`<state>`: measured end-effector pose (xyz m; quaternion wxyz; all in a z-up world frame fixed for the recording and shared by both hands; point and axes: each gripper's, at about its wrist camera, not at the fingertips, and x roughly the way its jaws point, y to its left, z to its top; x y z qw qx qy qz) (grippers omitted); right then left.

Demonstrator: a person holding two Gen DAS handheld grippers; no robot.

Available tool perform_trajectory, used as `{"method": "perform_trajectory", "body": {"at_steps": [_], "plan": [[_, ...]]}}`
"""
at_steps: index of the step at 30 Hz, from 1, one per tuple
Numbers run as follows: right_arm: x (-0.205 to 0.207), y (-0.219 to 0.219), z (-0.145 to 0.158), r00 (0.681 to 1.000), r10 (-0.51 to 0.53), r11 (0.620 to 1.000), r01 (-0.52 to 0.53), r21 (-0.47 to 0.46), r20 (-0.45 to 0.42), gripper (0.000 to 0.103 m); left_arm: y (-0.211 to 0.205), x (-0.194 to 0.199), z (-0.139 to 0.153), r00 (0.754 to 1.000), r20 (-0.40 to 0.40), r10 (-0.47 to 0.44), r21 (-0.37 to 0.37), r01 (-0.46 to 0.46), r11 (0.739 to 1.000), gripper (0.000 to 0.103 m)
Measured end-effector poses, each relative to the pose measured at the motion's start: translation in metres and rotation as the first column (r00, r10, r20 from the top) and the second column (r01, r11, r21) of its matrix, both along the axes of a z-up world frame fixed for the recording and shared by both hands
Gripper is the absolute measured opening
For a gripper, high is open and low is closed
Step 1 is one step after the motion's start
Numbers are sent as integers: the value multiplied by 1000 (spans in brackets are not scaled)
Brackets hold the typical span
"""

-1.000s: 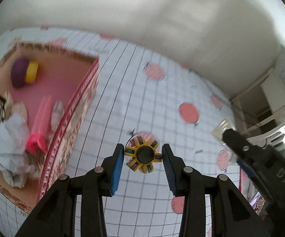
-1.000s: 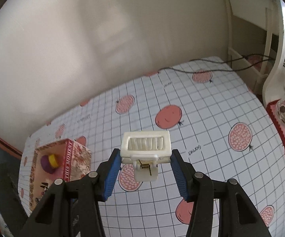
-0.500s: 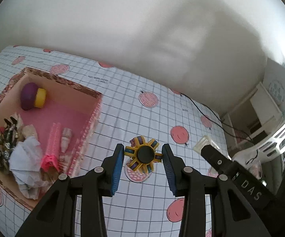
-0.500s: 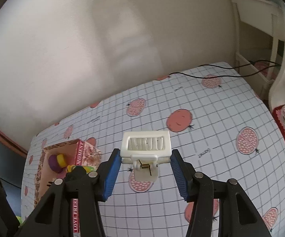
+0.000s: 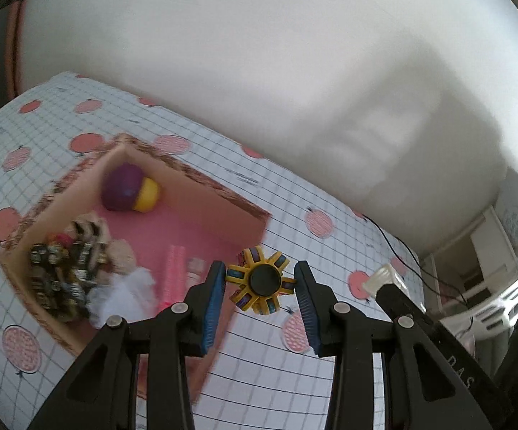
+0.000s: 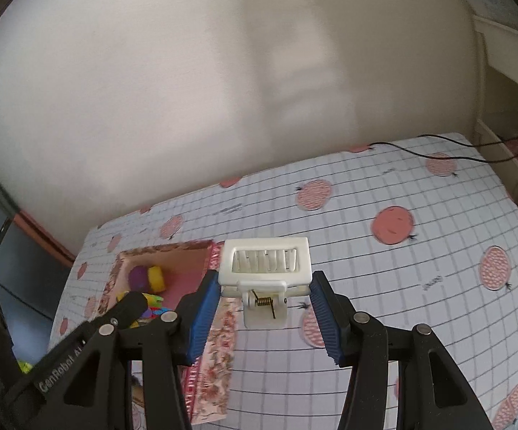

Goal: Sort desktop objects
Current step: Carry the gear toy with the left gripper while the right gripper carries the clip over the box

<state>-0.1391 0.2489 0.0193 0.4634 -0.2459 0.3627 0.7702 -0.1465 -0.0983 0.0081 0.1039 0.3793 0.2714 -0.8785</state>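
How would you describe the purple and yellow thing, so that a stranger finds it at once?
On the gridded tablecloth stands an open box with a pink floor. The purple and yellow object lies alone in its far corner. It is smooth and rounded, unlike the crumpled white paper near the other end.

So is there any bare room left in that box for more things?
Yes. The box has bare pink floor between the purple-and-yellow toy and its right wall. Its near-left corner is crowded with a dark patterned heap and crumpled white paper. The checked cloth right of the box lies bare.
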Motion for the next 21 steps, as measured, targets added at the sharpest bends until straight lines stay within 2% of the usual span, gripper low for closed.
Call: {"method": "perform_trajectory", "body": {"at_steps": [6,13,21], "plan": [[-34,-9,-7,997,73,997,-73,-9,4,54,-45,21,-2,993,1,115,10,-115,993,41],[-73,-21,-17,988,156,988,-155,-17,19,54,-92,44,-5,972,1,234,24,-234,972,41],[-98,-31,-27,975,216,976,-215,-27,48,54,-122,61,-11,949,4,316,54,-316,947,41]]}}
